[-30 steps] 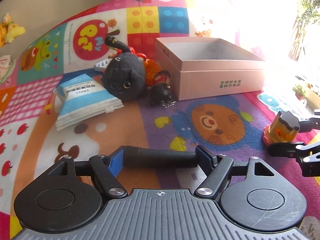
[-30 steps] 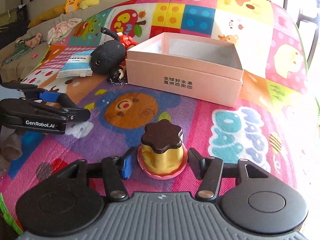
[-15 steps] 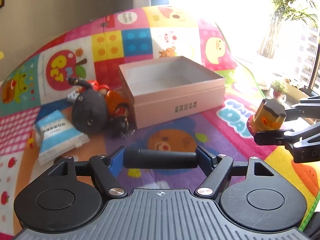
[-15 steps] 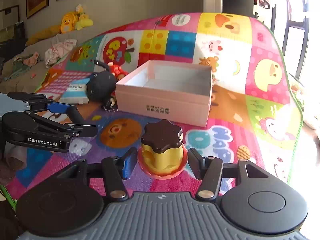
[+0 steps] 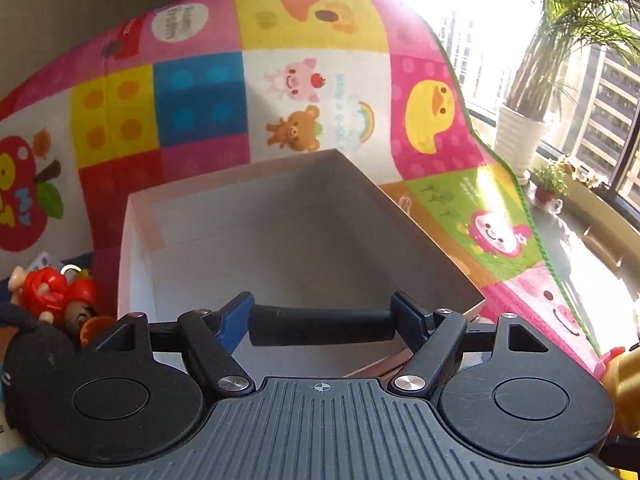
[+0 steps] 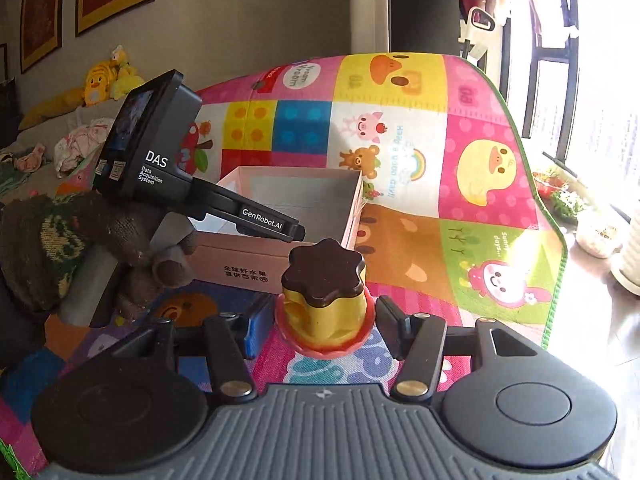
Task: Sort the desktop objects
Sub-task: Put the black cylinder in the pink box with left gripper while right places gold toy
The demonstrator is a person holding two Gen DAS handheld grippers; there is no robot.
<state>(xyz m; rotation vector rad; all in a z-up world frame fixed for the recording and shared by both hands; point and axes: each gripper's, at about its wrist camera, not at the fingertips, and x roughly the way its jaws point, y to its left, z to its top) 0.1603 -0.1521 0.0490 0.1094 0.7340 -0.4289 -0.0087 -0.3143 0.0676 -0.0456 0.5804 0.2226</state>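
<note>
Pudding toy [image 6: 325,297] sits gripped in right tongs [image 6: 320,320]; only left view shows left tongs [image 5: 325,322] clamping, seemingly, a black cylinder [image 5: 320,326].

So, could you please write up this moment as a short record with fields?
left tongs: closed on a black cylinder, held over the open box
right tongs: closed on a yellow pudding toy with a brown top
box: pink, open, nothing visible inside
mat: colourful cartoon squares
beside box: red toy figures
</note>
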